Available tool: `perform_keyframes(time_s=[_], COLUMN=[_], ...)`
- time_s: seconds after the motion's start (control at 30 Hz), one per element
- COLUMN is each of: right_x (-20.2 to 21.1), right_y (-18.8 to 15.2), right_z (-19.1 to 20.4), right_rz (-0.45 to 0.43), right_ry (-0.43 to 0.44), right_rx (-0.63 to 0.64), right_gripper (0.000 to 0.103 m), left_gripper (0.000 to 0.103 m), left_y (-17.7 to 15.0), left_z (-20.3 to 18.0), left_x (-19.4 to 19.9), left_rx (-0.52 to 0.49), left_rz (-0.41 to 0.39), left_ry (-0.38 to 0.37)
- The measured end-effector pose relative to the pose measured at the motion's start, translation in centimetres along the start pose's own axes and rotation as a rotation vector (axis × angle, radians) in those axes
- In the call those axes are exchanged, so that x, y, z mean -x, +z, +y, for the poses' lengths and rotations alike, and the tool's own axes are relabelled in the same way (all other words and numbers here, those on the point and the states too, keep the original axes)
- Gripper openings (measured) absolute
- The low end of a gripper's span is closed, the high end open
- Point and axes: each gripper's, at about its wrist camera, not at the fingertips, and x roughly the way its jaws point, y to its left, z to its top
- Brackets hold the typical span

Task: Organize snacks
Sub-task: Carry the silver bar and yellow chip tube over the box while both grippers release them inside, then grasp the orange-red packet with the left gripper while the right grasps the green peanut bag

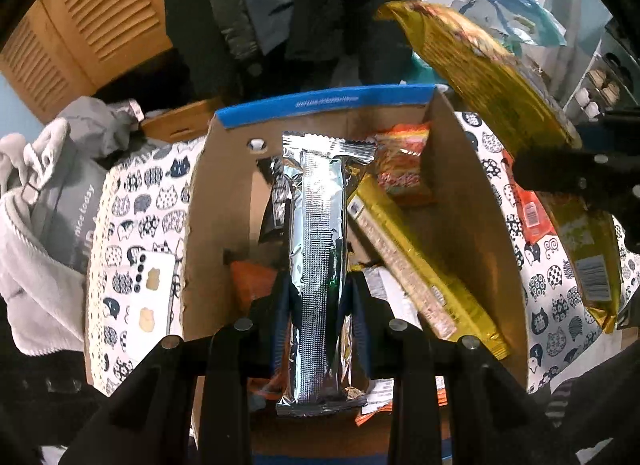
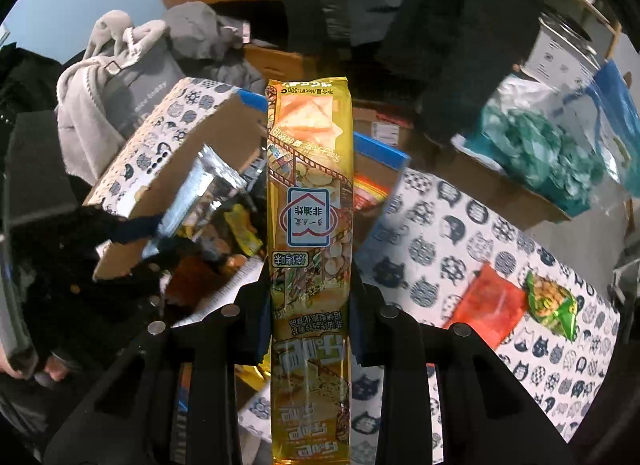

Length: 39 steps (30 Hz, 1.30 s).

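My left gripper [image 1: 318, 297] is shut on a long silver foil snack pack [image 1: 318, 249] and holds it over the open cardboard box [image 1: 228, 185]. The box holds a long yellow snack pack [image 1: 416, 265], an orange packet [image 1: 404, 165] and other wrappers. My right gripper [image 2: 310, 289] is shut on a long yellow snack pack [image 2: 310, 193], held upright above the box's right side; this pack also shows in the left wrist view [image 1: 480, 73]. The box [image 2: 160, 153] and the silver pack [image 2: 200, 189] show at left in the right wrist view.
A cat-print cloth [image 2: 460, 233] covers the table. On it lie a red-orange packet [image 2: 488, 305] and a green packet [image 2: 554, 301] right of the box. A phone [image 1: 148, 297] lies left of the box. Grey clothes [image 1: 48, 193] and boxes crowd the back.
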Motion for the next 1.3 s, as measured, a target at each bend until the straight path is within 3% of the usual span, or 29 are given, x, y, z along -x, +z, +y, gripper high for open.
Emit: perform_keyframes(time_s=[0.1,0.23,0.27,0.4,0.47,0.53,0.73,0.87,1.07,1.3], right_x=[-0.7,-1.4,-1.4,-1.1,-0.9,-0.8,-0.5,-0.2,0.8,2.4], right_y=[0.6,1.2,1.2,1.2,1.0,0.8,-0.5,-1.5,-3.2,-5.3], right_z=[0.7,1.2,1.3,1.4,1.2,0.9,-0.9,-2.8,-6.1,-9.9], right_rz=[0.01,0.017,0.015,0.012,0.009,0.008,0.01,0.014,0.003,-0.018], right_ry=[0.017,0.036,0.035,0.014,-0.001,-0.012,-0.052,-0.074,-0.076,-0.108], right_rx=[-0.004,-0.015,-0.015,-0.004,-0.002,0.001,-0.001,-0.023,-0.072,-0.134], right_gripper=[0.029,0.037,0.037,0.038,0.043,0.055,0.069,0.07,0.071,0.074], left_gripper=[0.033,0.067,0.068,0.068,0.069,0.071,0.072,0.081,0.081,0.081], left_y=[-0.2,-0.1,-0.1,-0.1,-0.1,0.0,0.4,1.1,2.2,3.4], left_z=[0.6,1.3,1.4,1.7,1.7,1.5,0.5,-0.8,-3.7,-7.5], left_x=[0.0,0.5,0.6,0.7,0.6,0.6,1.0,2.0,2.3,2.7], left_rx=[0.016,0.031,0.033,0.037,0.036,0.033,0.012,0.003,-0.032,-0.101], left_rz=[0.0,-0.03,-0.039,-0.034,-0.031,-0.031,-0.038,-0.071,-0.077,-0.086], left_ry=[-0.003,0.031,0.039,0.052,0.056,0.057,0.053,0.029,-0.017,-0.018])
